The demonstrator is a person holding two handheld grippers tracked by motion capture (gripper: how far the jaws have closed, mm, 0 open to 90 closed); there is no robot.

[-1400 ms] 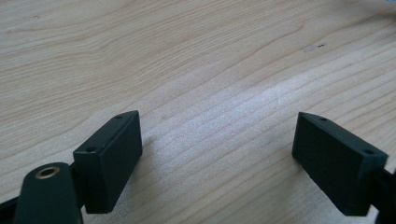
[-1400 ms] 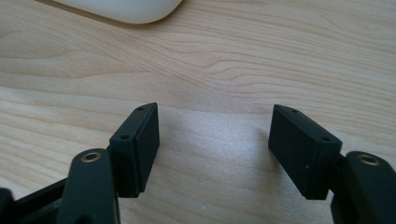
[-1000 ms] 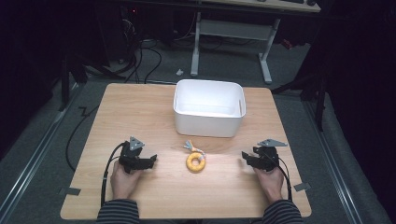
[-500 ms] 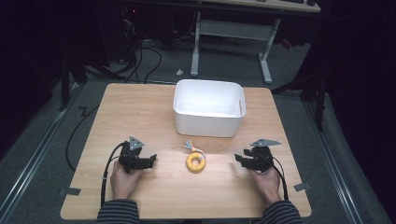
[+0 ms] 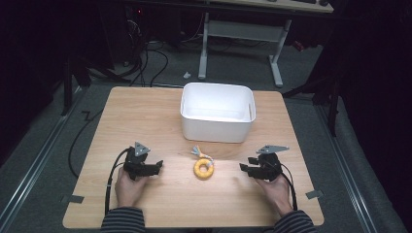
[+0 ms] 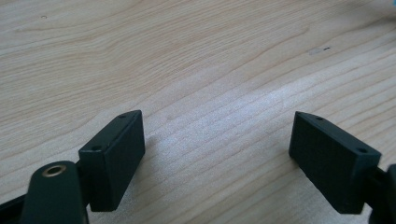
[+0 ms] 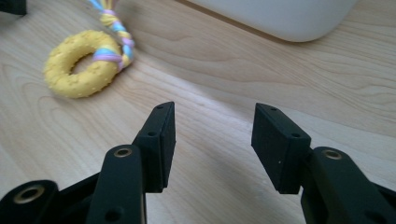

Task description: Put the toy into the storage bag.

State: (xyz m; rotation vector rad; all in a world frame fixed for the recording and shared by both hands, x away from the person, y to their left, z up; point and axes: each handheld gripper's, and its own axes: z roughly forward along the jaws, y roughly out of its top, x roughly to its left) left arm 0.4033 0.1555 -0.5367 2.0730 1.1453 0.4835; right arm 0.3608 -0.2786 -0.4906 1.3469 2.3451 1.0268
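A yellow ring toy [image 5: 203, 168] with a braided pastel cord lies on the wooden table [image 5: 160, 116], between the two hands and just in front of a white bin [image 5: 217, 112]. My left gripper [image 5: 156, 168] rests low at the ring's left, open, with bare wood between its jaws [image 6: 217, 135]. My right gripper [image 5: 244, 169] sits at the ring's right, open and empty, pointing toward it. In the right gripper view the ring toy [image 7: 84, 63] lies up and to the left of the gripper [image 7: 214, 133], with the white bin [image 7: 280, 16] behind.
The white bin is empty and stands at the table's far middle. Cables trail from both grippers over the table's front. Beyond the far edge, desk legs [image 5: 277, 63] and floor cables [image 5: 145, 53] stand in the dark.
My right gripper has slid left toward the ring toy. The left gripper and the toy have stayed put.
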